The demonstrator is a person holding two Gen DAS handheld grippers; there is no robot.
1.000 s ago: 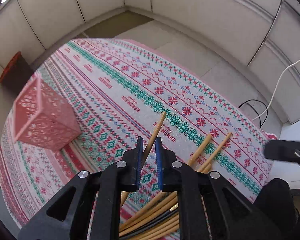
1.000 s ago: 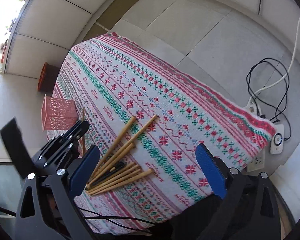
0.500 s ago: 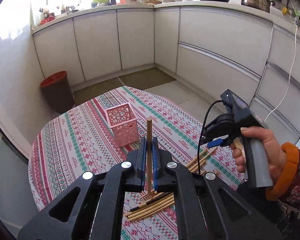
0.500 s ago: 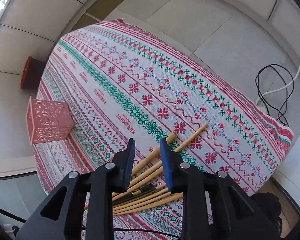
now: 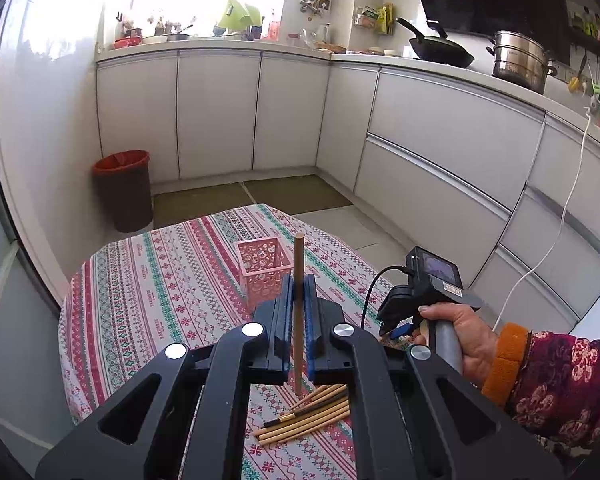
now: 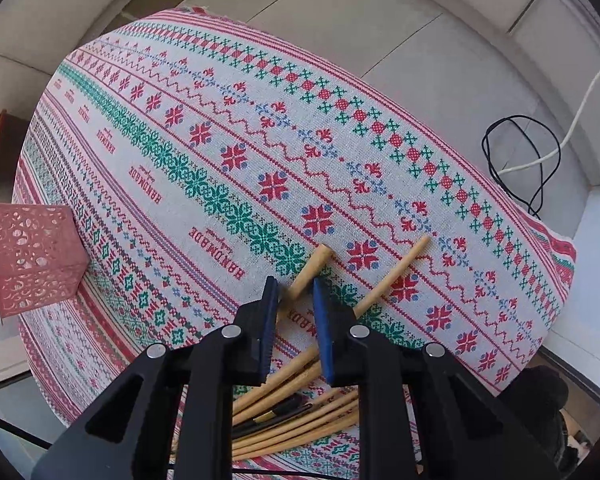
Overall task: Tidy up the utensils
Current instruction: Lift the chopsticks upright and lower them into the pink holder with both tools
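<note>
Jaws of left gripper (image 5: 299, 300) pinch one upright chopstick (image 5: 298, 312); right gripper (image 6: 296, 320) jaws stand partly apart, straddling a chopstick on the table (image 6: 306, 270), not yet clamped. Pink lattice holder (image 5: 263, 270) at 11 o'clock beyond the left jaws looks empty (interior only partly visible). Chopstick pile (image 6: 296, 412) lies at 6 o'clock beneath the right jaws; judged early, most remain.

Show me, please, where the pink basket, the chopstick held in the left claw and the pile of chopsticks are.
pink basket (image 5: 265, 270), left wrist view, on its front wall.
held chopstick (image 5: 299, 256), left wrist view, on its upper shaft.
pile of chopsticks (image 6: 300, 436), right wrist view, on the middle sticks.
</note>
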